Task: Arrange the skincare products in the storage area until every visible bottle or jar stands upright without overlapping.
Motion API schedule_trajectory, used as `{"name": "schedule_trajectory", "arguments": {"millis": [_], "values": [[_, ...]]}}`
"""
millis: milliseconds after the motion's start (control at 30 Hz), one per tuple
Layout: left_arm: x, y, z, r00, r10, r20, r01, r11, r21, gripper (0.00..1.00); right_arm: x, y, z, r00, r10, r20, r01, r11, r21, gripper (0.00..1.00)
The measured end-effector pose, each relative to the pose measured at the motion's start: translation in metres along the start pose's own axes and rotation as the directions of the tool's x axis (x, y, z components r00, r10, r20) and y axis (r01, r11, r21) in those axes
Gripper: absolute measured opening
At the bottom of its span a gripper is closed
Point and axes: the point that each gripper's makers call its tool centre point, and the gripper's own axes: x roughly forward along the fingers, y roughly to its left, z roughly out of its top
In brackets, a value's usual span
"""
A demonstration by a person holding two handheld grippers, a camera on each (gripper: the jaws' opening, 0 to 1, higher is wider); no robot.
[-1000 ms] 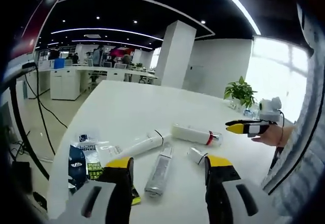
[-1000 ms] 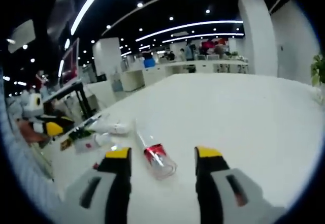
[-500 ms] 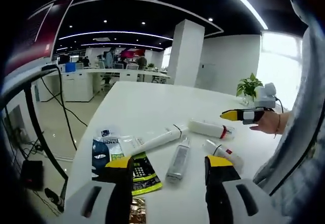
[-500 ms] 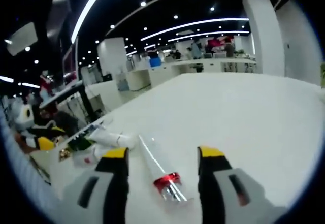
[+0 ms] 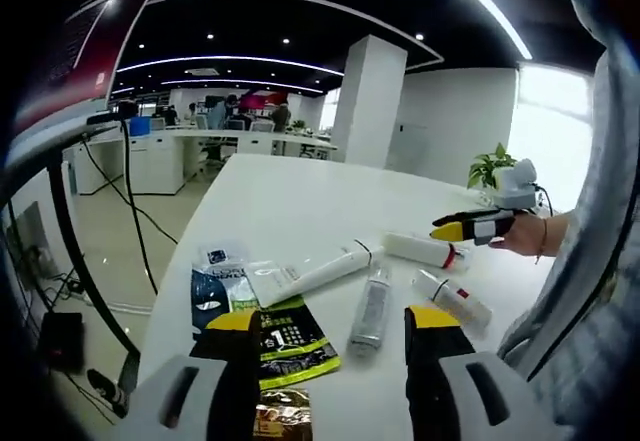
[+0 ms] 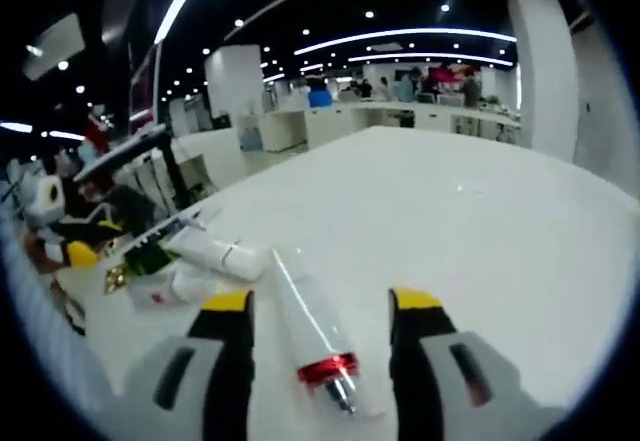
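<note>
Lying flat near desk [image 5: 290,186] edge: white tube [image 5: 318,273], clear bottle [image 5: 370,309], red-banded bottle [image 6: 308,326]. Framing that bottle: right gripper [image 6: 320,302], jaws apart, unclamped. Hovering: left gripper [image 5: 330,321], jaws apart.

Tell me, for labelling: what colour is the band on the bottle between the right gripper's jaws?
Red band, clearest in the right gripper view.

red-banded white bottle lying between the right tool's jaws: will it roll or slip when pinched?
The red-banded bottle looks round and lies on its side on the smooth white table, so a nudge would probably roll it. Its glossy body and clear cap may slip unless the right tool, open around it, closes squarely. It is slim and tall, so likely tippy once upright.
</note>
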Motion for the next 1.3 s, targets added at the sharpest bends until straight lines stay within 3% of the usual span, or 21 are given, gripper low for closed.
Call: {"name": "schedule_trajectory", "arguments": {"millis": [200,400,533,900,1167,1300], "values": [[0.01,-0.001,0.002,0.998,-0.057,0.014,0.058,0.998,-0.039,0.59,0.001,-0.002,0.007,0.997,-0.08,0.008,0.08,0.997,0.012,0.49],[0.01,-0.001,0.001,0.995,-0.101,-0.003,0.101,0.995,-0.012,0.59,-0.004,0.0,0.013,0.991,-0.135,0.021,0.134,0.991,0.029,0.49],[0.008,0.001,0.002,0.991,-0.135,-0.002,0.135,0.991,-0.016,0.59,-0.009,0.002,0.008,0.988,-0.152,0.003,0.152,0.986,0.074,0.45],[0.009,-0.002,0.002,0.981,-0.19,-0.031,0.191,0.981,0.025,0.59,-0.029,0.007,0.006,0.979,-0.204,0.006,0.204,0.977,0.061,0.45],[0.016,-0.012,0.011,0.971,-0.239,-0.029,0.24,0.969,0.062,0.59,-0.044,-0.001,0.008,0.969,-0.244,0.028,0.24,0.966,0.097,0.45],[0.022,-0.016,0.015,0.964,-0.263,-0.034,0.265,0.961,0.08,0.59,-0.051,0.002,0.004,0.971,-0.24,0.025,0.238,0.969,0.064,0.45]]}}
